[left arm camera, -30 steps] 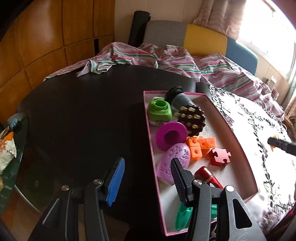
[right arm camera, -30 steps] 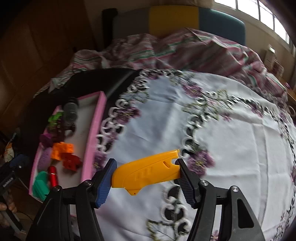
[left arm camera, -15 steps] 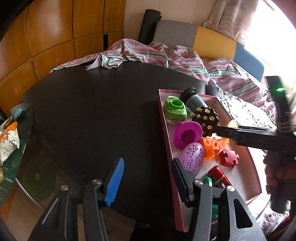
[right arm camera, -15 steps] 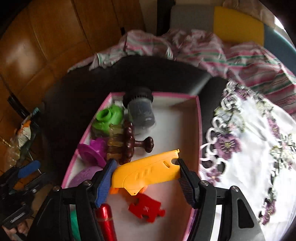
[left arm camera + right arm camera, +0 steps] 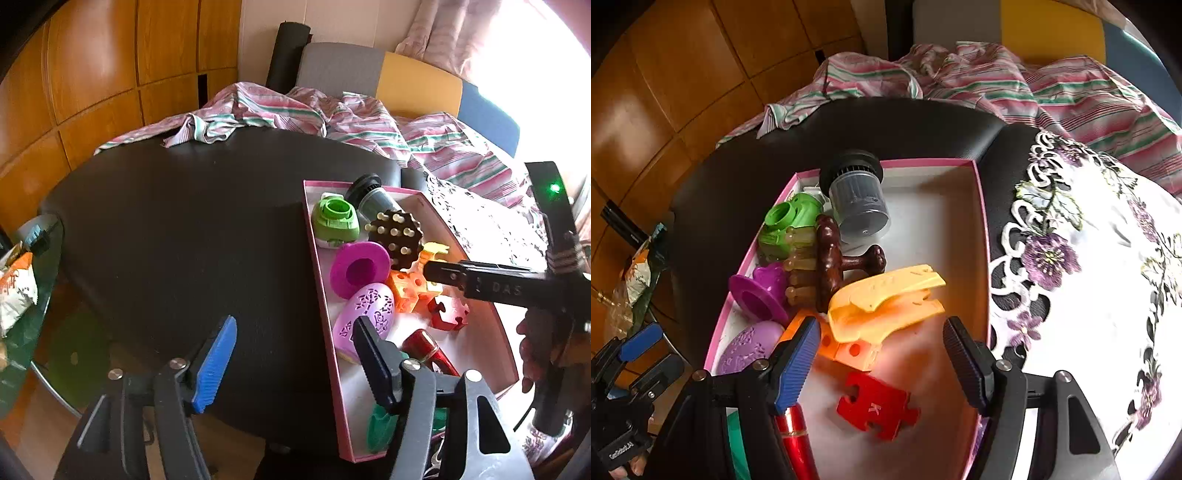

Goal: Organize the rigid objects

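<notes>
Right wrist view shows the yellow plastic piece (image 5: 886,299) lying in the pink-rimmed tray (image 5: 981,236), just ahead of my right gripper (image 5: 879,350), whose fingers are spread wide with nothing between them. The piece leans on the orange blocks (image 5: 849,350) and touches the brown spiked massager (image 5: 831,266), so I judge it is dropped on the pile, not laid flat. The red puzzle piece (image 5: 875,408) lies below the gripper, the grey jar (image 5: 858,206) farther ahead, and the embroidered cloth (image 5: 1108,280) to its right. My left gripper (image 5: 291,354) is also spread and empty, waiting over the black table (image 5: 184,229), with its right finger over the tray's near edge by the purple egg shape (image 5: 369,306).
</notes>
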A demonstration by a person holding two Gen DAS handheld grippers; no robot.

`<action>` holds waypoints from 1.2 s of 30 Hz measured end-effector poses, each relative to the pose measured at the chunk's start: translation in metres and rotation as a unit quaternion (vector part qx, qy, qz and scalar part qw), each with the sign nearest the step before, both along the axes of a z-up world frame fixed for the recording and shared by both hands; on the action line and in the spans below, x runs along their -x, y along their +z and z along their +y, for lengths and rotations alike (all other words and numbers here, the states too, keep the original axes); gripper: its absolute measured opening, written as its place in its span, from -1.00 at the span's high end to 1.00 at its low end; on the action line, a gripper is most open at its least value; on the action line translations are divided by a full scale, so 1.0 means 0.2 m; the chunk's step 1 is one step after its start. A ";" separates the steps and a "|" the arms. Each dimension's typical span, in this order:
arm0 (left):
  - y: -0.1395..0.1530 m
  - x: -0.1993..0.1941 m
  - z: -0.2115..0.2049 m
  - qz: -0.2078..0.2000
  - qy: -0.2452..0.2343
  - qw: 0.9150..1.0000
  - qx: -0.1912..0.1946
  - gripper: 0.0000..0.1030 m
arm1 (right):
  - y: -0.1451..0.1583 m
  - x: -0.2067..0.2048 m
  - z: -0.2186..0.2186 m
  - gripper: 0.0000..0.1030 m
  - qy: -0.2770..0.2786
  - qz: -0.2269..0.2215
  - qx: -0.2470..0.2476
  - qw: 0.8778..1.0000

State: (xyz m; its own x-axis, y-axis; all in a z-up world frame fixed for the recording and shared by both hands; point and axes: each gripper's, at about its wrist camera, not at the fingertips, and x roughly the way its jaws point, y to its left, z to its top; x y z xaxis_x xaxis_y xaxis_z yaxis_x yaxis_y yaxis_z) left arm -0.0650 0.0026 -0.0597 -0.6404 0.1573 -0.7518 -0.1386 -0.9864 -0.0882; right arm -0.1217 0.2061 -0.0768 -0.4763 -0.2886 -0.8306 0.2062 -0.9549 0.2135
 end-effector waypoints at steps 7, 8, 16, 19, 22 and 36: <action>0.04 -0.04 0.01 0.018 0.005 1.000 0.007 -0.43 | 0.09 -0.15 0.00 -0.36 -0.025 0.037 -0.022 0.999; 0.05 -0.04 0.01 0.021 0.005 1.000 0.007 -0.50 | 0.09 -0.18 0.00 -0.36 -0.029 0.042 -0.027 0.998; 0.12 -0.13 0.03 0.050 0.011 0.999 0.000 -0.89 | 0.14 -0.40 -0.03 -0.36 -0.083 0.093 -0.064 0.990; 0.14 -0.16 0.04 0.060 0.016 0.998 -0.003 -0.99 | 0.14 -0.47 -0.03 -0.36 -0.102 0.105 -0.066 0.987; 0.15 -0.18 0.05 0.062 0.017 0.998 -0.008 -0.99 | 0.14 -0.52 -0.02 -0.36 -0.115 0.109 -0.060 0.986; 0.18 -0.25 0.05 0.071 0.047 0.996 0.002 -0.99 | 0.17 -0.59 -0.01 -0.36 -0.118 0.120 -0.058 0.984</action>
State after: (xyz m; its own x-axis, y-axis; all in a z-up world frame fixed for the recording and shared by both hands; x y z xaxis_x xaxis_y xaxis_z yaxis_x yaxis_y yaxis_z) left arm -0.0148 0.0128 -0.0238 -0.7519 0.0881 -0.6534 -0.0564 -0.9960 -0.0694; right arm -0.0029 0.2039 -0.0421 -0.7045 -0.0574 -0.7074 0.0078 -0.9973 0.0731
